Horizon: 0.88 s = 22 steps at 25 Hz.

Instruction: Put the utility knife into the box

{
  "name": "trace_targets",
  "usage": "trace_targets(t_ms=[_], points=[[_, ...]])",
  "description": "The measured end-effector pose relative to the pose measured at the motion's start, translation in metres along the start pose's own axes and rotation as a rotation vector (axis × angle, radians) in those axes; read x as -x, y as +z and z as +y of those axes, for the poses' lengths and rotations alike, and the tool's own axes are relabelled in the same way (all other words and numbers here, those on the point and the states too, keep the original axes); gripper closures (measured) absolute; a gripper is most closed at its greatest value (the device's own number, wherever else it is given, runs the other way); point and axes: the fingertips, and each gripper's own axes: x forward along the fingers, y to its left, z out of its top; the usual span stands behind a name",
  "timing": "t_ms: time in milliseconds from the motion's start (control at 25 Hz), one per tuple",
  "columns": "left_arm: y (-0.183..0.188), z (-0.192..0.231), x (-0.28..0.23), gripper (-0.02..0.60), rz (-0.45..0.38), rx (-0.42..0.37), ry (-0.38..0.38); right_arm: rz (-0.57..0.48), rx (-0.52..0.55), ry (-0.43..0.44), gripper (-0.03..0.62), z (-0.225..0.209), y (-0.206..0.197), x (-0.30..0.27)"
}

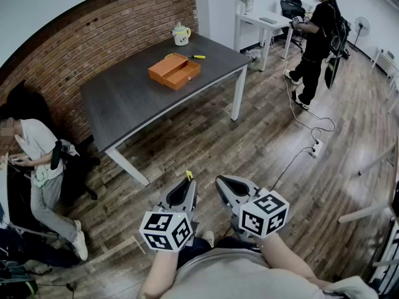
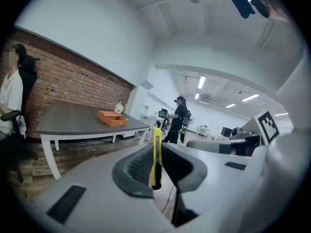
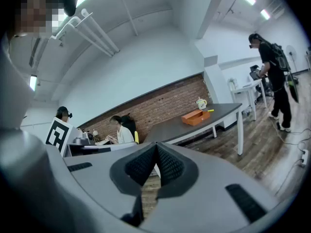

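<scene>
A yellow utility knife [image 2: 156, 157] stands upright between the jaws of my left gripper [image 2: 156, 152], which is shut on it; its tip pokes out in the head view [image 1: 189, 175]. My left gripper [image 1: 186, 182] and right gripper [image 1: 220, 182] hang low over the wooden floor, far from the table. The right gripper [image 3: 156, 149] is shut with nothing in it. An open orange box [image 1: 174, 71] lies on the dark grey table [image 1: 124, 98] ahead, also visible from both grippers [image 2: 112, 117] [image 3: 196, 116]. A second yellow tool [image 1: 197, 56] lies beside the box.
A cream kettle [image 1: 181, 35] stands at the table's far corner by the brick wall. A seated person [image 1: 37, 154] is at the left, a standing person [image 1: 318, 36] by a white desk [image 1: 262, 20] at the right. A power strip [image 1: 316, 147] and cable lie on the floor.
</scene>
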Motion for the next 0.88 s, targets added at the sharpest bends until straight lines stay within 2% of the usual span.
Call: trace_targets(t_ms=[480, 880], points=[[0.007, 0.015, -0.011, 0.517, 0.015, -0.014, -0.034, -0.008, -0.002, -0.025, 0.588, -0.002, 0.005, -0.019], [0.015, 0.054, -0.013, 0.517, 0.022, 0.004, -0.047, -0.039, -0.051, -0.094, 0.586, -0.009, 0.006, -0.039]])
